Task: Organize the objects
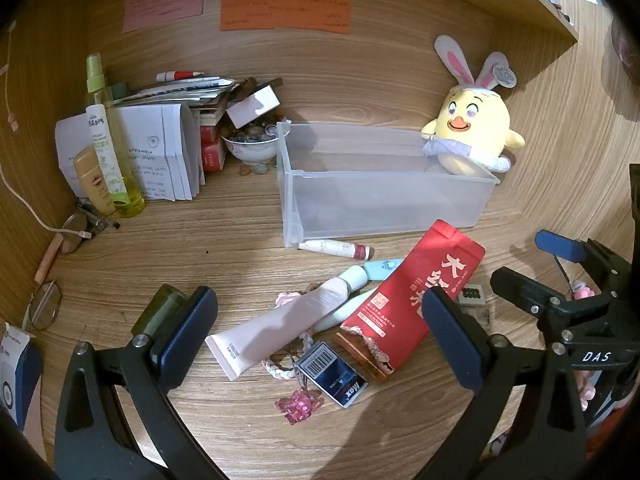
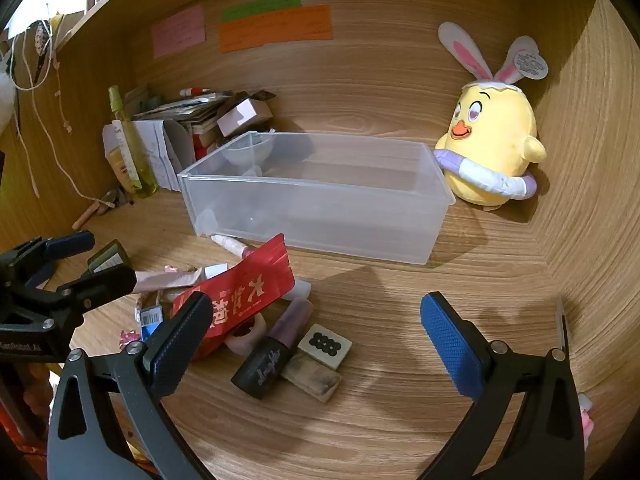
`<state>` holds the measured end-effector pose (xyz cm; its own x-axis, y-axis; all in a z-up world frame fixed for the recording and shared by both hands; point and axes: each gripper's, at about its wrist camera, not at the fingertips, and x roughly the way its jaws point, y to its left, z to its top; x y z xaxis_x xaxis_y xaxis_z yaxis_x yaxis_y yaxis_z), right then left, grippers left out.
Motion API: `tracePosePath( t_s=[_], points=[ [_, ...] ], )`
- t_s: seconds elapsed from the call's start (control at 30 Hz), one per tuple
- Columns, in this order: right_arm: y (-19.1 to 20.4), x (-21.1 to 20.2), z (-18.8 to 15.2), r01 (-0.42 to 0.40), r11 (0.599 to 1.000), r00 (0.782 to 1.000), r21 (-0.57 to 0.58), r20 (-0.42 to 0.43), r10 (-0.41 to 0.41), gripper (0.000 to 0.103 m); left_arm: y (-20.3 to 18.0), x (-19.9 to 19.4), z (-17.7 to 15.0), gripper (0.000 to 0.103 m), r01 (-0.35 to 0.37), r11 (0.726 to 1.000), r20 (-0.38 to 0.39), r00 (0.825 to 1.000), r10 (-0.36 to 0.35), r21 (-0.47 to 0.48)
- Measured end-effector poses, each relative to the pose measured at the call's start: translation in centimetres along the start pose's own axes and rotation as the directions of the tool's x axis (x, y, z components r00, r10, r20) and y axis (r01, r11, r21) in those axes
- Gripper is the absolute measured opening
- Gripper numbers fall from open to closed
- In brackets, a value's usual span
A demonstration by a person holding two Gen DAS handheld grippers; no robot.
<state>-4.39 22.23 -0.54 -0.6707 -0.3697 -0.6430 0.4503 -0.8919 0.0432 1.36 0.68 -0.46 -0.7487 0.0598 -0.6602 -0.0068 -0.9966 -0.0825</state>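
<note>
- On the wood-grain surface (image 2: 400, 420) in front of me, a clear rectangular plastic bin (image 1: 384, 200) stands toward the back, and nothing appears to lie in it.
- A yellow plush chick with rabbit ears (image 2: 494, 148) sits just beside the bin's right end, its purple-and-white ring touching the corner.
- The small things to be sorted lie loose in front of the bin, none of them in it.
- A red foil pouch with white characters (image 1: 412, 300) lies tilted across the heap, its top corner near the bin's front wall.
- Under and beside the pouch lie a pale pink squeeze tube (image 1: 280, 324) and a mint-green tube (image 1: 340, 312).
- A thin white-and-pink lip stick (image 1: 336, 249) lies just beside the base of the bin.
- A small dark blue box with a barcode (image 1: 332, 374) rests on a braided cord, with a pink crystal charm (image 1: 298, 404) just in front.
- To the right of the pouch sit a black bottle with a purple cap (image 2: 272, 356), a white tile marked with six black dots (image 2: 326, 346), and a worn tan block (image 2: 312, 378) touching the bottle.
- The left gripper (image 1: 320, 336) hovers over the heap with its jaws spread wide, and nothing is gripped.
- The right gripper (image 2: 316, 328) is likewise wide apart and grips nothing, tilted down over the bottle and tile.
- At the back left stand a yellow-green spray bottle (image 1: 116, 140), folded papers and a white bowl of coloured stones (image 1: 250, 146).
</note>
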Motion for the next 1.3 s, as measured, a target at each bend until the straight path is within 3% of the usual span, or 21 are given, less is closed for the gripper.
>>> tracePosePath(
  t_s=[0.77,1.03,1.3],
  points=[
    [0.5,0.0,0.0,0.007,1.0,1.0,-0.018,-0.004,-0.007,0.103,-0.3,-0.4,0.1,0.103,0.006,1.0,0.011,1.0,-0.006,0.005],
    [0.5,0.1,0.0,0.014,1.0,1.0,-0.022,-0.005,-0.014,0.103,-0.2,-1.6,0.3,0.103,0.007,1.0,0.065,0.998,-0.008,0.009],
    [0.6,-0.1,0.1,0.027,0.999,1.0,-0.029,-0.006,-0.027,0.103,0.3,-2.4,0.3,0.103,0.001,0.999,0.049,0.999,-0.003,0.045]
  ],
)
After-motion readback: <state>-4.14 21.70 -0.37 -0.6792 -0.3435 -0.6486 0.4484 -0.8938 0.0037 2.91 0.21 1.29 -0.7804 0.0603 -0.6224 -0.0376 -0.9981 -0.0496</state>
